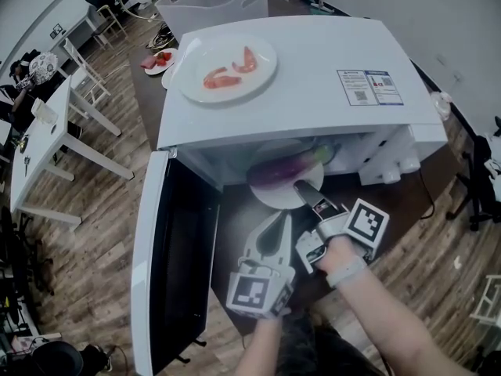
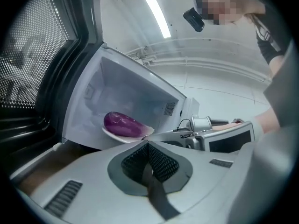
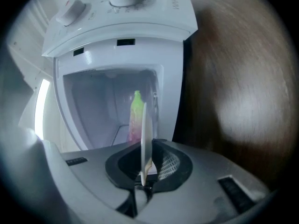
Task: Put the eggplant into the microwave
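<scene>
**Eggplant at the mouth of the microwave, plate pinched by the right gripper**

The step in hand looks like the insertion itself. The purple eggplant point(image 1: 291, 164) lies on a small white plate point(image 1: 273, 195). The plate sits at the front opening of the white microwave point(image 1: 313, 108), partly under its top edge. The right gripper point(image 1: 304, 189) is clamped on the plate's near rim. Its own view shows the plate edge-on between the pads, with the eggplant's green stem end behind it. The left gripper point(image 1: 276, 222) has its jaws together on nothing and waits just beside the right one, low in front of the opening. Whether the plate already rests on the cavity floor cannot be told.

The next move probably calls for sliding the plate level and deeper in, setting it down, then opening the jaws and backing straight out. Tilting the thin plate risks rolling the eggplant off.

The microwave door point(image 1: 176, 265) stands wide open at the left, so that side is bounded by it. The control panel with its knobs point(image 1: 401, 167) bounds the right. The cavity roof hangs close above the eggplant. The cavity behind looks bare, which leaves room to go deeper. A larger plate point(image 1: 188, 84) holding red shrimp-like pieces point(image 1: 218, 77) sits on top of the microwave, clear of the path.
</scene>
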{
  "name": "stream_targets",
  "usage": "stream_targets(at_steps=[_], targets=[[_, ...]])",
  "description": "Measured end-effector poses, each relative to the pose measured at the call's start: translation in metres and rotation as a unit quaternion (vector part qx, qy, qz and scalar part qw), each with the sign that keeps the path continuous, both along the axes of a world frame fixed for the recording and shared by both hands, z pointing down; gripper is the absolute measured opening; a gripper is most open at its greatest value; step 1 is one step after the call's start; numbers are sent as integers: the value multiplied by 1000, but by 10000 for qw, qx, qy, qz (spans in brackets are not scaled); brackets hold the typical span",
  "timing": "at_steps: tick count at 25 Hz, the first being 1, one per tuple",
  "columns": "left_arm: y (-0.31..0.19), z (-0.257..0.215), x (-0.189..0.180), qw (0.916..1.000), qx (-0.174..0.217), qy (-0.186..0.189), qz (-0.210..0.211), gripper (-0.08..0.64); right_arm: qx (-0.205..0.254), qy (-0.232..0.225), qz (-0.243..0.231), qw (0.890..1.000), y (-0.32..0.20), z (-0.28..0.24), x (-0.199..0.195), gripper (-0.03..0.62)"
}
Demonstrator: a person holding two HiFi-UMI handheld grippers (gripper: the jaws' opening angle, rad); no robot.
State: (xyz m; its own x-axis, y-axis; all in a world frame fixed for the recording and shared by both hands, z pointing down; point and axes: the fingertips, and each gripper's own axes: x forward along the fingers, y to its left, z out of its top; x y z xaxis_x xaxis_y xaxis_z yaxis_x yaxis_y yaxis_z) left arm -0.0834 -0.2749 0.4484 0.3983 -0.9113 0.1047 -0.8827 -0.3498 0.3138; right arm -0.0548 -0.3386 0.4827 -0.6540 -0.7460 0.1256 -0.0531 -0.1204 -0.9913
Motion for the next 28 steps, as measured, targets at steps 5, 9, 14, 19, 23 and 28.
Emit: stream_targets(at_steps=[5,9,14,19,23,28], targets=[[-8,0,-3,9999,-54,109,-31,0,-31,-2,50,10000,-6,0,-2,25],[-14,2,-6,9998,-71,189,-51,0,-43,20,52,10000,-12,1,-4,25],[-21,5,-6,9994,-127,316,-35,0,-39,18,55,10000,-19,1,-6,25],[-27,5,-7,9989,-137,447,-51,0,15,46,2,10000,-25,1,-9,25],[-29,6,-6,9977,-181,644,-67,0,110,66,-64,9999,-27,1,-10,26],[-32,7,-6,9968,-186,774,-93,0,349,98,-220,9991,-26,-3,-12,43]])
